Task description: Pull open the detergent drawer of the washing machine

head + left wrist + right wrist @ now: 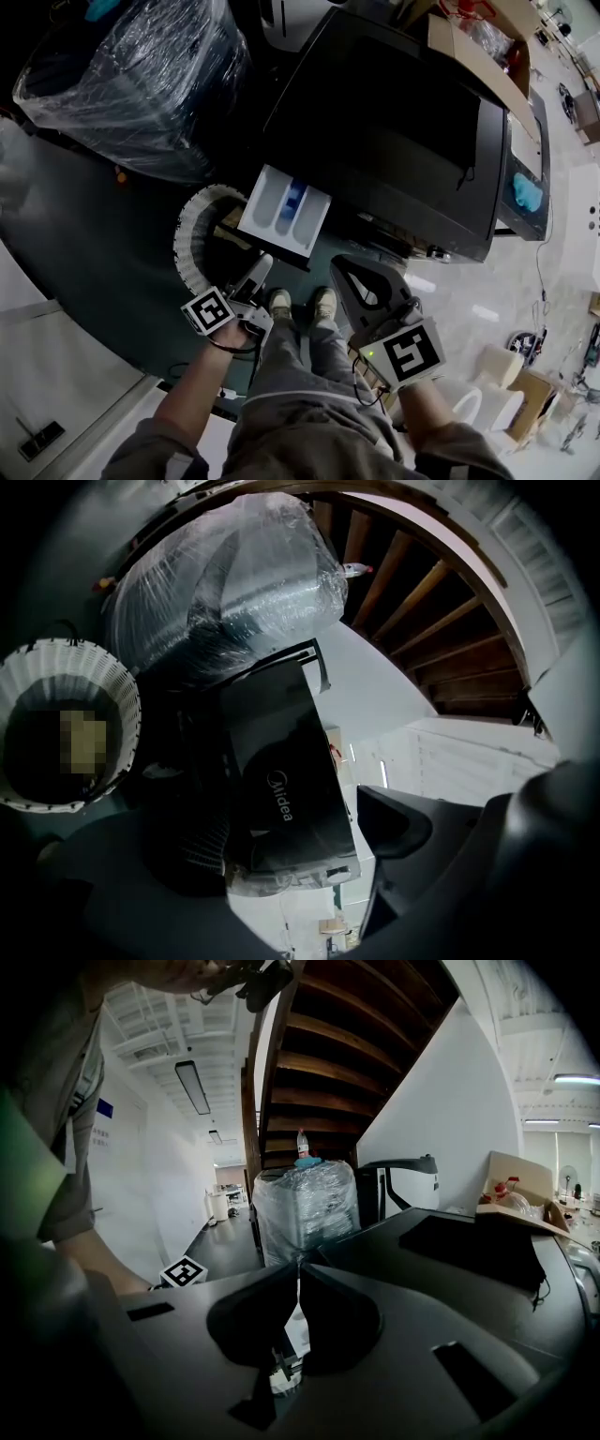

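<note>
The person wears grey-olive trousers, pale shoes and a top of the same grey-olive cloth, its sleeves ending short of the forearms. The left claw is slim, black and grey, with a small white marker cube printed in black squares and a thin black cable beneath it. The right claw is a broad black wedge-shaped shell bearing a larger marker cube and a small green light.
</note>
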Available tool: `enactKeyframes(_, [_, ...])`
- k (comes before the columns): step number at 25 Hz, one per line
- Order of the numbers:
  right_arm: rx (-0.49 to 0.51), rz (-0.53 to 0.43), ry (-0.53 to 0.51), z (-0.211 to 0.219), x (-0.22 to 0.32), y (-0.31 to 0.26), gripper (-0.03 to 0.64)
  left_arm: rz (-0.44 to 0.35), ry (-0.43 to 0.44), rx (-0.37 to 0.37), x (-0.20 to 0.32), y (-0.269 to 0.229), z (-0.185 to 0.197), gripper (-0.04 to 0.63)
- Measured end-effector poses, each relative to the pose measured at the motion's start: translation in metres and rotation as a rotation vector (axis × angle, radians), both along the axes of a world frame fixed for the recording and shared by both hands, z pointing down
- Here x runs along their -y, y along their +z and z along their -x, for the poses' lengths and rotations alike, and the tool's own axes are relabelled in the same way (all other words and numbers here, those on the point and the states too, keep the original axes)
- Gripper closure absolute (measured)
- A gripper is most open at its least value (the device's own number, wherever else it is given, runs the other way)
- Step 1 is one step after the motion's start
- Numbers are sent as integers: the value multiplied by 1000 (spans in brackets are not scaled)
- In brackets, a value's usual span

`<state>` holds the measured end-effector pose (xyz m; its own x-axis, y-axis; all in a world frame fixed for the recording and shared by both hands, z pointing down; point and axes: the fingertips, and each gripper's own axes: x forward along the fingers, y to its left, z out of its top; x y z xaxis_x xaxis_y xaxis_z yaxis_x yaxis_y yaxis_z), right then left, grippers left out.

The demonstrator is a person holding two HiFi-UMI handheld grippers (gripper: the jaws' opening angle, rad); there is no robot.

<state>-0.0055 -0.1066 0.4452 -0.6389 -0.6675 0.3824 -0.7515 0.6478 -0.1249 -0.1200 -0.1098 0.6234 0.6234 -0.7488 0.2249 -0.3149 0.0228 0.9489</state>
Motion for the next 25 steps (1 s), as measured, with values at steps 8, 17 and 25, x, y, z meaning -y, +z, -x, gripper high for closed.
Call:
enactKeyframes(8, [4,-73,-5,-1,6,-43,583,-103,87,222,-3,-47,5,170])
enactKeyframes(17, [7,-157,12,-15,6,-100,583,-293,138,413,4,-131,6,344])
enactKeyframes(25, [21,-296,49,-40,9,-174,583,-515,111,568,20,-236,5,425])
